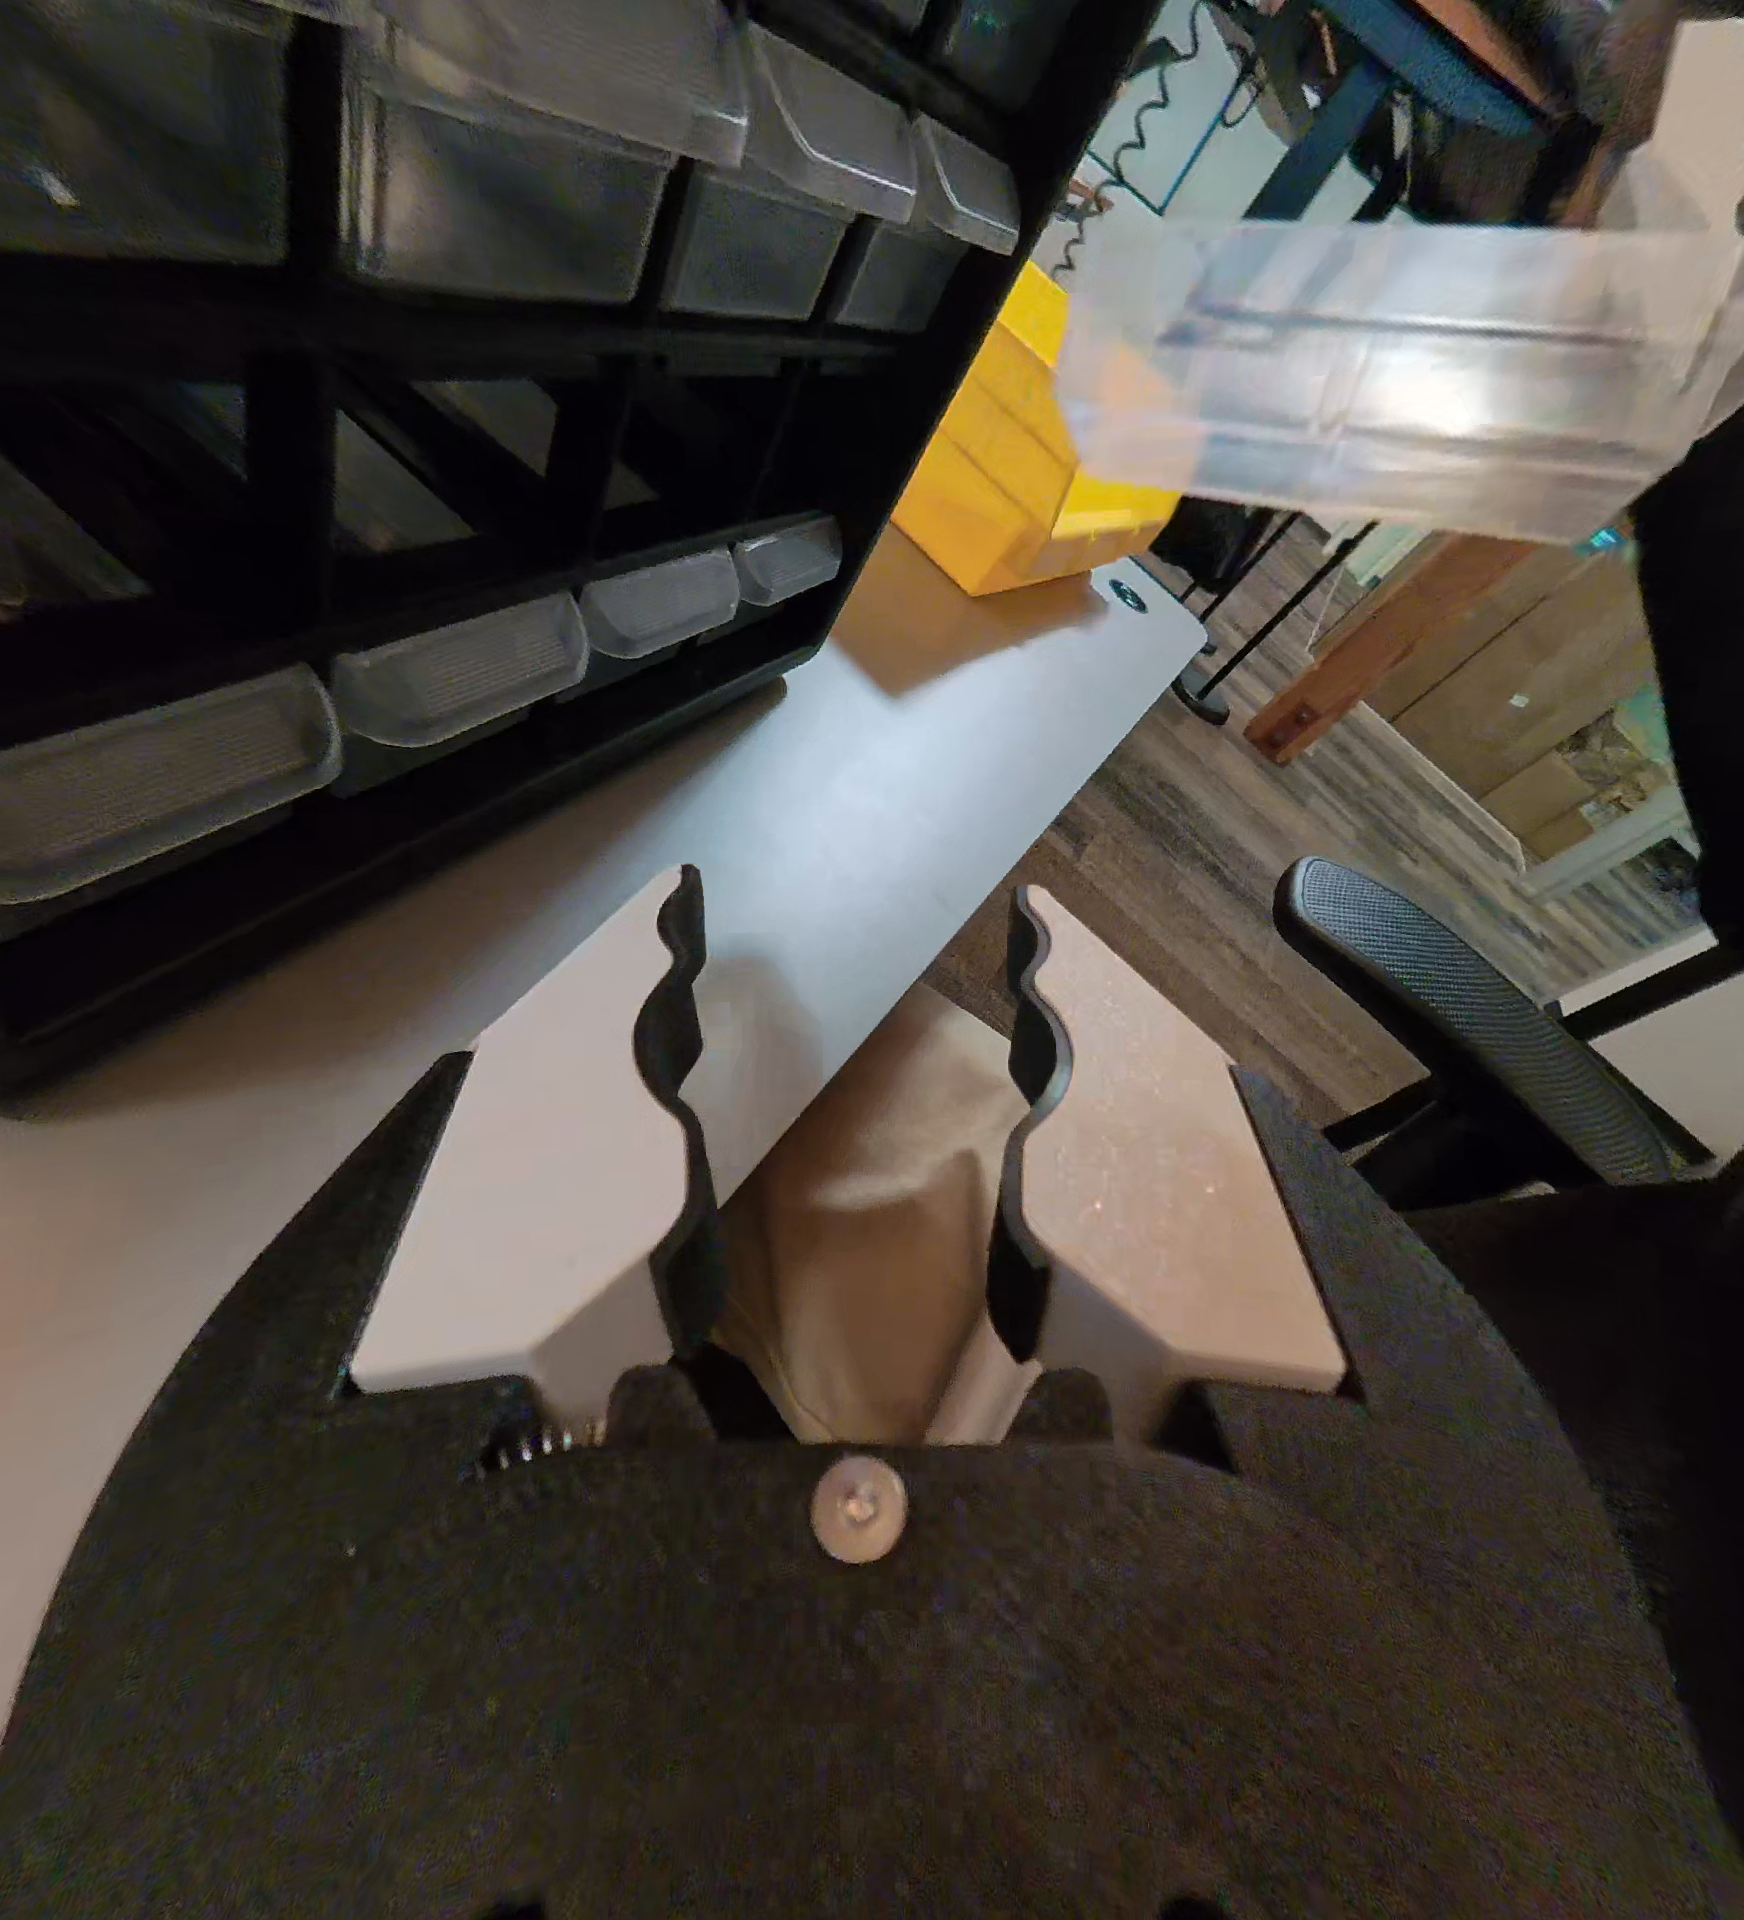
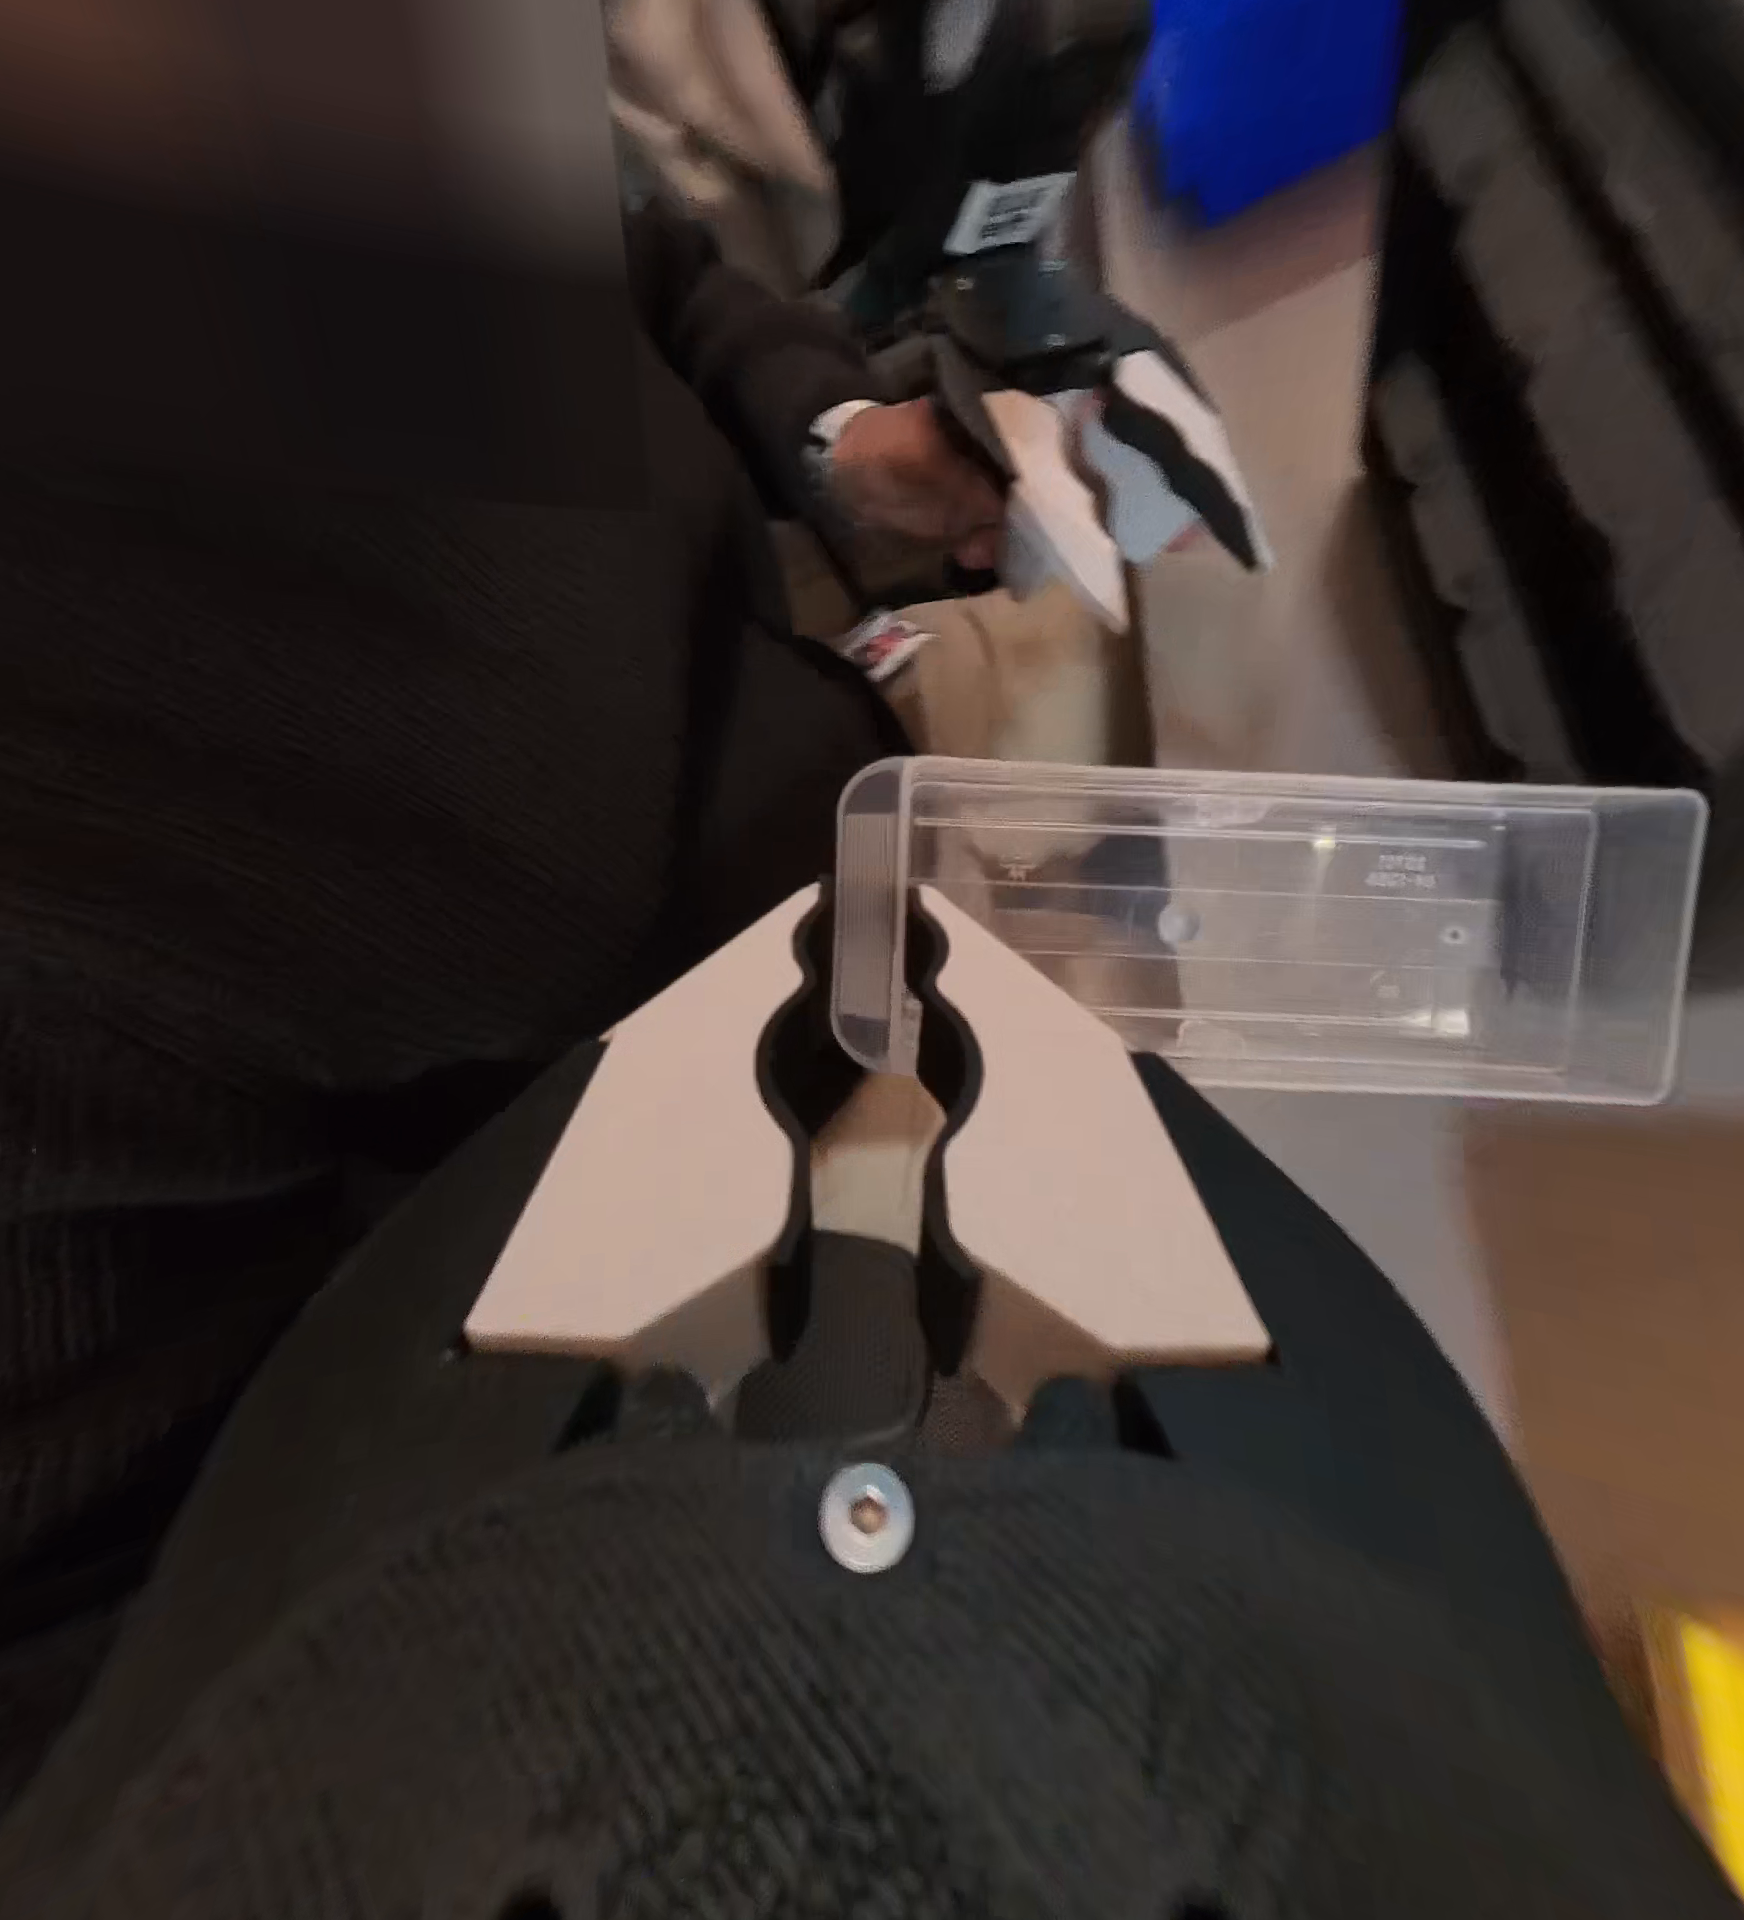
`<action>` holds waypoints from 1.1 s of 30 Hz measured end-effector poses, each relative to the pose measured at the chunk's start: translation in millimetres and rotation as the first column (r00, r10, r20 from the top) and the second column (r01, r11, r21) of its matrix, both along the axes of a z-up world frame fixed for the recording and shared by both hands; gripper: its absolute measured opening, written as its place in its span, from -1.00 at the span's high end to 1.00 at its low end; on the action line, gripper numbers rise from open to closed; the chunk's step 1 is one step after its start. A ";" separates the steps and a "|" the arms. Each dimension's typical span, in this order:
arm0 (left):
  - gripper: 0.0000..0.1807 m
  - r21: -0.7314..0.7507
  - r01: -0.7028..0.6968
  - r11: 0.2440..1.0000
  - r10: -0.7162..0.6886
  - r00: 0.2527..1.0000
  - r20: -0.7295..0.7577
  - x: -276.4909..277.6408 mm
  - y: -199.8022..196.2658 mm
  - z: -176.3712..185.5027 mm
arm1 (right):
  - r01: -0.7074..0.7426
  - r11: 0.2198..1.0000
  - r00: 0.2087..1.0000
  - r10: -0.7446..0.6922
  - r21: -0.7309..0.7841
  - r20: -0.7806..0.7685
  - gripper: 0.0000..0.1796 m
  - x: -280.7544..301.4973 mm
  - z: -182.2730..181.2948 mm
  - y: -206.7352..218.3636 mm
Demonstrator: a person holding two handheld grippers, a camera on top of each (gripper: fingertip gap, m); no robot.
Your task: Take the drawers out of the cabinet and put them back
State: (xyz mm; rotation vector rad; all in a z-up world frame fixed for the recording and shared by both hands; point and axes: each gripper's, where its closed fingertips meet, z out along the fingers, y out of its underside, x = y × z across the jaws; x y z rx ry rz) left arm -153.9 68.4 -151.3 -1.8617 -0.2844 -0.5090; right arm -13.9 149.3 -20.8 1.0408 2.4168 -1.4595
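Right now clear drawer (image 2: 1263,935) is out in mid-air, off the desk's (image 1: 847,790) front edge, R gripper (image 2: 863,935) pinched on its handle; L gripper (image 1: 852,997) wide, empty. Removal step; next likely needs lining up w/ an empty cabinet (image 1: 452,343) slot

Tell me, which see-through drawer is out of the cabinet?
The clear drawer pinched by its handle in the right gripper; the others sit in the black cabinet.
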 end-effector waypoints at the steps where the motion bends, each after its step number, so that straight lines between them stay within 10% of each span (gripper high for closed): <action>1: 0.38 -0.001 -0.001 1.000 0.001 1.000 0.001 -0.4 0.3 -0.4 | 0.071 0.997 0.997 -0.070 0.027 -0.018 0.87 8.0 3.4 13.2; 5: 0.38 -0.005 0.020 1.000 -0.020 1.000 0.015 5.1 2.5 -1.9 | 0.445 0.884 0.895 -0.434 0.145 -0.106 0.87 17.0 11.8 95.0; 9: 0.38 -0.010 0.048 0.999 -0.048 0.999 -0.002 12.3 7.1 -2.0 | 0.827 0.524 0.557 -0.813 0.205 -0.168 0.88 -0.9 -2.6 213.1; 17: 0.38 -0.008 0.053 0.999 -0.053 0.998 -0.041 13.0 8.8 0.1 | 0.942 0.110 0.162 -0.976 0.317 -0.143 0.88 -28.5 -96.9 296.7; 33: 0.38 -0.007 0.016 1.000 -0.016 1.000 -0.006 -0.1 1.8 -1.1 | 0.932 0.043 0.107 -0.981 0.360 -0.160 0.84 -37.1 -139.3 278.8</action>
